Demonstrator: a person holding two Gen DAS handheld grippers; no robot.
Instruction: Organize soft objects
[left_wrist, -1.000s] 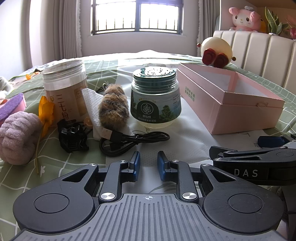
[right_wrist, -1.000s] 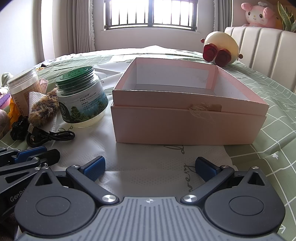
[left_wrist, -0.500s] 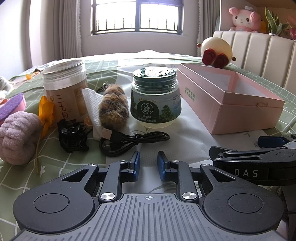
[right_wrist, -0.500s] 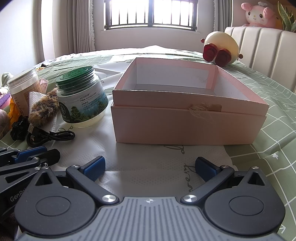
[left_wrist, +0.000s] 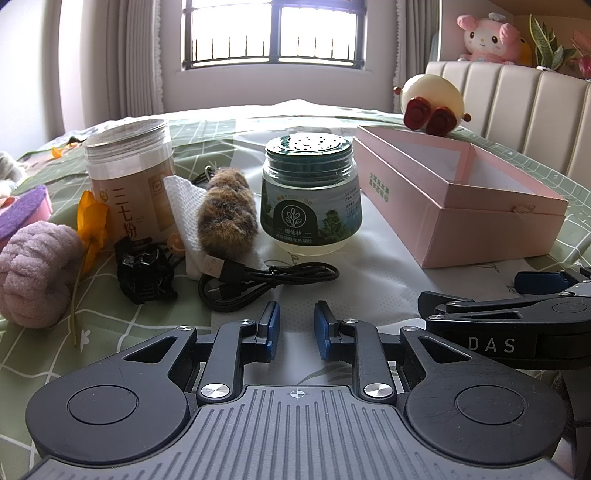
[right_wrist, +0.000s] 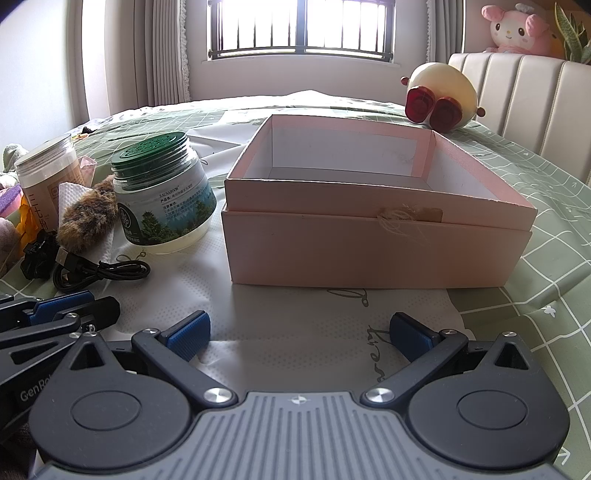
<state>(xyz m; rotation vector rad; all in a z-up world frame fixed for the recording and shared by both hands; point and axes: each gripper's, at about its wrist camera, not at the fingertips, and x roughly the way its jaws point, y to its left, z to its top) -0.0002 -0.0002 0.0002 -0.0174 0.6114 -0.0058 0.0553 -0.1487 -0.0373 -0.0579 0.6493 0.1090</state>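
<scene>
- Left wrist view: the left gripper (left_wrist: 295, 326) hangs low over the white sheet (left_wrist: 388, 280), its jaws a narrow gap apart with nothing between them.
- Soft things sit ahead and to the left: a furry brown toy (left_wrist: 226, 216) lying on a white cloth (left_wrist: 181, 206), between the tall jar (left_wrist: 129, 173) and the green-lidded jar (left_wrist: 310, 192); a lilac plush ball (left_wrist: 35, 273) is at the far left edge.
- A black cable (left_wrist: 258, 280) lies just in front of the toy, touching its near end, and a black clip (left_wrist: 146, 277) sits beside it.
- Right wrist view: the right gripper (right_wrist: 299, 332) is spread wide and empty, facing the pink box (right_wrist: 369, 251), which stands open with nothing inside.
- The left gripper's tip (right_wrist: 62, 306) shows at the lower left, well short of the toy (right_wrist: 88, 218).
- Judged step: the first pick has not begun; the box looks like the place for the soft items.
- To do it well, the left jaws likely need to widen before reaching the toy, since the present gap looks narrower than its body.
- Coming over the cable and closing across the toy's middle should avoid dragging the cord or cloth along.
- The jars stand close on both sides, so a straight, centred approach lowers the risk of a knock.
</scene>
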